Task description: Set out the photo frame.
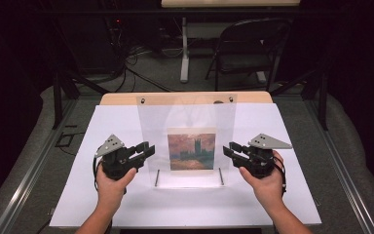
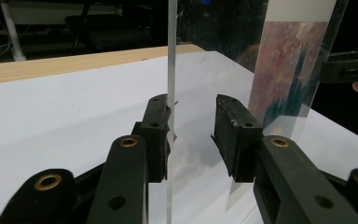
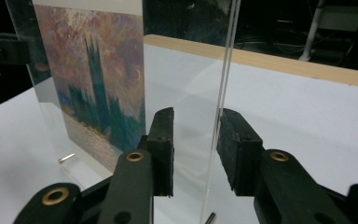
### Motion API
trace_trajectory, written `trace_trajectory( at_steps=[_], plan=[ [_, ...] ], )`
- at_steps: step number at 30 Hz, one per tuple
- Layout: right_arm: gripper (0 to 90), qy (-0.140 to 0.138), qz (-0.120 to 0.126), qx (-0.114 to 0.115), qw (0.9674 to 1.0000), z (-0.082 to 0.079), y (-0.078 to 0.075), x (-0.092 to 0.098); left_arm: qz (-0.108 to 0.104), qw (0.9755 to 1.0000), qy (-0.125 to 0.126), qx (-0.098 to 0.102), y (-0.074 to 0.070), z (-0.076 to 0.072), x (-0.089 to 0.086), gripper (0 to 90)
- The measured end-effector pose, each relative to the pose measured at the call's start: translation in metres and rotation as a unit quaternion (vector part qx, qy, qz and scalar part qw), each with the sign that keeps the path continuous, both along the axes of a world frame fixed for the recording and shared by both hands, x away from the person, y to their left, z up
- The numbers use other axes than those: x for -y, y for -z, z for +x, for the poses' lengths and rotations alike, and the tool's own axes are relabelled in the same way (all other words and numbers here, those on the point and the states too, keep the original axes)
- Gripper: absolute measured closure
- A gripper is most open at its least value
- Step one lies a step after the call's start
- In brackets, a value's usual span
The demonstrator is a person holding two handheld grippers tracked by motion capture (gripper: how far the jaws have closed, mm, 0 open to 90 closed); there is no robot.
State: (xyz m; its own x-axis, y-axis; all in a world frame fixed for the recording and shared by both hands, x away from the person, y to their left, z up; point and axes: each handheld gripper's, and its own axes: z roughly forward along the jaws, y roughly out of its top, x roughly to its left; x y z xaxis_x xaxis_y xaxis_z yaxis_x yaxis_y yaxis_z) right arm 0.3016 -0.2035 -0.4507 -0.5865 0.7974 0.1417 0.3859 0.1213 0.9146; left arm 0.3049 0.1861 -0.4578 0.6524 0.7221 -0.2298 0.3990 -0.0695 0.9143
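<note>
Your two hands reach in from the near edge of the white-covered table (image 1: 126, 204), each wrapped around a black two-jaw gripper and turned inward toward the clear upright acrylic frame (image 1: 187, 112) standing at the table's centre. Your left hand (image 1: 111, 183) holds the left gripper (image 1: 147, 149) at the frame's left edge, its grey three-cornered plate angled up and to the left. In the left gripper view, the left gripper (image 2: 193, 128) stands open, its jaws parted on either side of the acrylic edge; the left jaw sits against or just beside the sheet, and the right jaw is well clear of it. Your right hand (image 1: 265, 183) mirrors the pose at the frame's right edge with the right gripper (image 1: 229, 148). In the right gripper view, the right gripper (image 3: 196, 135) is likewise open, the acrylic edge passing between its jaws, closer to the right one, with no firm clamp visible.

The frame holds a small rectangular painted print of dark towers under a red and violet sky (image 1: 191, 151), set low in the sheet and facing you. Thin metal pins (image 1: 157, 177) stick out at the frame's foot. Beyond the far edge of the table stands a dark folding chair (image 1: 246, 48).
</note>
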Motion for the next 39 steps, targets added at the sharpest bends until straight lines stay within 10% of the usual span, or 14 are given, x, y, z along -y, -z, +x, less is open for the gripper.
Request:
trace_trajectory(
  at_steps=[24,39],
  plan=[
    [45.5,0.029,-0.011,0.007,0.9995,-0.023,0.028,0.031,0.039,0.9985,-0.037,-0.008,0.019,-0.022,-0.021,48.6],
    [40.9,0.078,-0.054,-0.042,0.9947,-0.015,0.080,0.062,0.068,0.9941,-0.080,-0.028,0.071,-0.007,-0.056,43.4]
  ],
)
